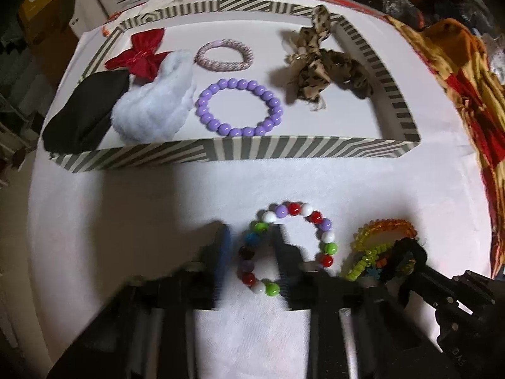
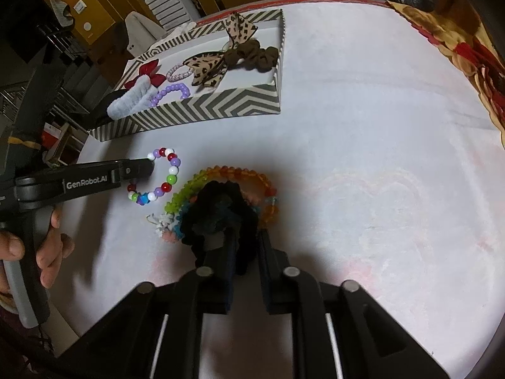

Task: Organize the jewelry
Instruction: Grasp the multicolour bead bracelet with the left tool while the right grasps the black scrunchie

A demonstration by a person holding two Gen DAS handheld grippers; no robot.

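A multicolour bead bracelet [image 1: 315, 221] [image 2: 172, 170] lies on the white cloth. My left gripper [image 1: 254, 252] [image 2: 148, 169] points down at it and is shut on its left side, with one finger inside the ring. To its right is a heap of orange and green bead bracelets [image 1: 385, 230] [image 2: 240, 173] under a black scrunchie [image 1: 407, 255] [image 2: 217, 208]. My right gripper [image 2: 249, 240] is shut on that scrunchie. Behind stands the striped box [image 1: 221, 153] [image 2: 205, 110], holding a purple bead bracelet [image 1: 239, 107], a pink hair tie [image 1: 224, 55], a red bow [image 1: 139, 55] and a leopard bow [image 1: 318, 63].
A white fluffy scrunchie [image 1: 154, 104] and a black cloth piece [image 1: 85, 117] fill the box's left end. A red and yellow patterned cloth [image 1: 457, 79] [image 2: 473, 47] lies along the table's right edge. A hand [image 2: 47, 246] holds the left gripper's handle.
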